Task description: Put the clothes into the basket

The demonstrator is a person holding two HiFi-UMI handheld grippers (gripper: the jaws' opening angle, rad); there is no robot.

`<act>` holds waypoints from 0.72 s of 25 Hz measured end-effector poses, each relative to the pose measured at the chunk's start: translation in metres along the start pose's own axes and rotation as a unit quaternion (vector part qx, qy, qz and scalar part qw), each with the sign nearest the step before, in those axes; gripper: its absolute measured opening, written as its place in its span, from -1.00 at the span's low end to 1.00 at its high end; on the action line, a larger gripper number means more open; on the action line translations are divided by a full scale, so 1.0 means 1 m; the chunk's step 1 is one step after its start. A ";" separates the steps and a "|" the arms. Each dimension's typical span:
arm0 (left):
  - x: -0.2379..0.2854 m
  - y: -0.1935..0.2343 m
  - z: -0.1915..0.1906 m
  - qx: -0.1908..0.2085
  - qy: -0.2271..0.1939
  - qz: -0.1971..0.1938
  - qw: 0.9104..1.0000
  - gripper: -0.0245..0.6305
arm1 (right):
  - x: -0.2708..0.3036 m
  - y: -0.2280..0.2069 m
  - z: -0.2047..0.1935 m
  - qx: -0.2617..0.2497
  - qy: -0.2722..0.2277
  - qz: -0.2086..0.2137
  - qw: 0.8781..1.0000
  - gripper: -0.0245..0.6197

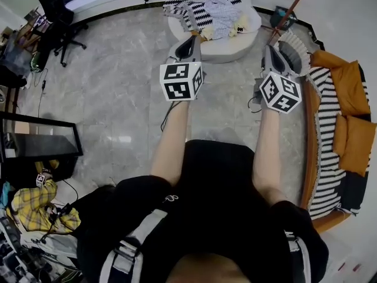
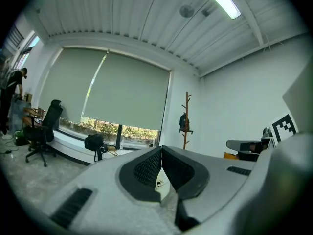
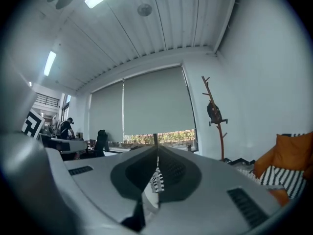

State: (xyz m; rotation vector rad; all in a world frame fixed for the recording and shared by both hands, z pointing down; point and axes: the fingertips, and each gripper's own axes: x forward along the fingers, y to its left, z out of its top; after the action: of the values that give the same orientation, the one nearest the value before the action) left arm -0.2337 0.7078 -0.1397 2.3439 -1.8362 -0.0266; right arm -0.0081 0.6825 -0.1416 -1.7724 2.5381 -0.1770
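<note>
A heap of clothes lies on a round white pouf [image 1: 231, 50] ahead of me: a black-and-white patterned piece [image 1: 200, 7] and a pale grey-blue piece [image 1: 225, 9]. My left gripper [image 1: 189, 45] is held level just short of the pouf's near edge, jaws shut and empty. My right gripper [image 1: 272, 53] is level to the pouf's right, also shut with nothing in it. A white slatted thing [image 1: 296, 47] beside the right gripper may be the basket. In the left gripper view the gripper [image 2: 161, 149] shows its pads meeting. In the right gripper view the gripper [image 3: 157, 150] does too, with patterned cloth [image 3: 156, 181] below.
A striped sofa [image 1: 327, 128] with orange cushions [image 1: 353, 140] runs along the right. An office chair [image 1: 59, 22] stands far left, a black-framed stand [image 1: 38, 146] nearer. Yellow plaid cloth [image 1: 35, 208] lies at the lower left. A coat stand [image 3: 215, 114] rises by the wall.
</note>
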 end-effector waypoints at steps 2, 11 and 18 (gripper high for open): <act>0.001 0.006 -0.001 -0.007 0.000 0.005 1.000 -0.90 | 0.003 -0.004 0.002 -0.001 -0.001 -0.002 1.000 -0.88; 0.024 0.017 0.004 0.000 -0.014 0.019 1.000 -0.90 | 0.028 -0.048 0.029 0.014 -0.041 -0.005 0.999 -0.88; 0.072 0.032 0.010 0.019 -0.018 0.026 0.999 -0.90 | 0.085 -0.060 0.024 0.027 -0.049 0.026 0.998 -0.88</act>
State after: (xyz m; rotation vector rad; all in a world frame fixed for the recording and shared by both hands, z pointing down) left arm -0.2478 0.6296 -0.1387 2.3349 -1.9308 -0.0275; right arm 0.0210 0.5809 -0.1556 -1.6519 2.4839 -0.1532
